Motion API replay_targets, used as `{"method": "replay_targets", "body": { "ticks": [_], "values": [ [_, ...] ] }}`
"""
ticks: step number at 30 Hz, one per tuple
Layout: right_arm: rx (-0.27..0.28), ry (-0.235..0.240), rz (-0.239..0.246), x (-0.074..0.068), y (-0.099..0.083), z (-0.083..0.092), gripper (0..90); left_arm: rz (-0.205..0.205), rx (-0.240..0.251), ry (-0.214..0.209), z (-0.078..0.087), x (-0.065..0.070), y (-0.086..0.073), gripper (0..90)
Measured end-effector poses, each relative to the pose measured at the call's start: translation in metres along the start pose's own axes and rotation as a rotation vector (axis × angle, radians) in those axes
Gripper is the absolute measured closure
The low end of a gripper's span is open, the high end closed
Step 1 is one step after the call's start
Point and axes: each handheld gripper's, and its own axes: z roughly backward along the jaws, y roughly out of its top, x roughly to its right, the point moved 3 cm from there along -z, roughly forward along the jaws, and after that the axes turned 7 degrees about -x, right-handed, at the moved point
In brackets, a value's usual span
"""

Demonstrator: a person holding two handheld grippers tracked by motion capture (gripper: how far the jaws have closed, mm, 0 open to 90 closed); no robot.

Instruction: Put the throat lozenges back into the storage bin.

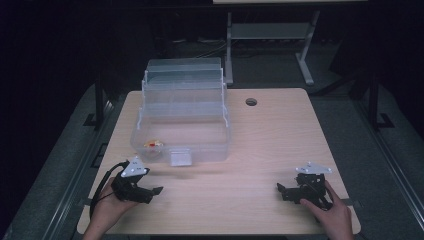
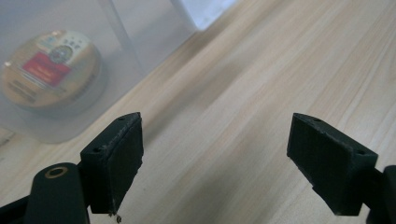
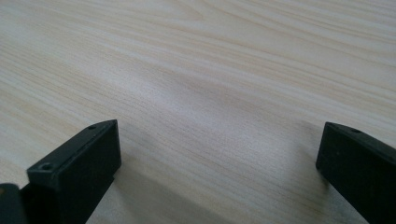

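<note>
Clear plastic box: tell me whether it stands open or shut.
Open. The clear plastic box has its tiered trays swung up and back, baring the bottom bin, where a small round tin lies.

Round tin [image 2: 49,70] label, red patch: print blurred, nothing readable.

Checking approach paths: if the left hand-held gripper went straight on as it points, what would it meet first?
Probably bare table: the left hand-held gripper points past the clear box, whose corner lies left of its line.
</note>
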Motion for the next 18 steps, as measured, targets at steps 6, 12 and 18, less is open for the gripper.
{"method": "replay_targets", "body": {
  "ticks": [6, 12, 18],
  "values": [
    [0.000, 0.000, 0.000, 0.000, 0.000, 0.000, 0.0, -0.007, -0.014, 0.004, -0.009, 0.000, -0.008, 17.8],
    [0.000, 0.000, 0.000, 0.000, 0.000, 0.000, 0.0, 0.001, -0.020, -0.013, -0.018, -0.002, -0.017, 17.1],
    [0.000, 0.000, -0.001, 0.000, 0.000, 0.000, 0.0, 0.013, -0.029, -0.018, -0.023, -0.007, -0.025, 14.6]
  ]
}}
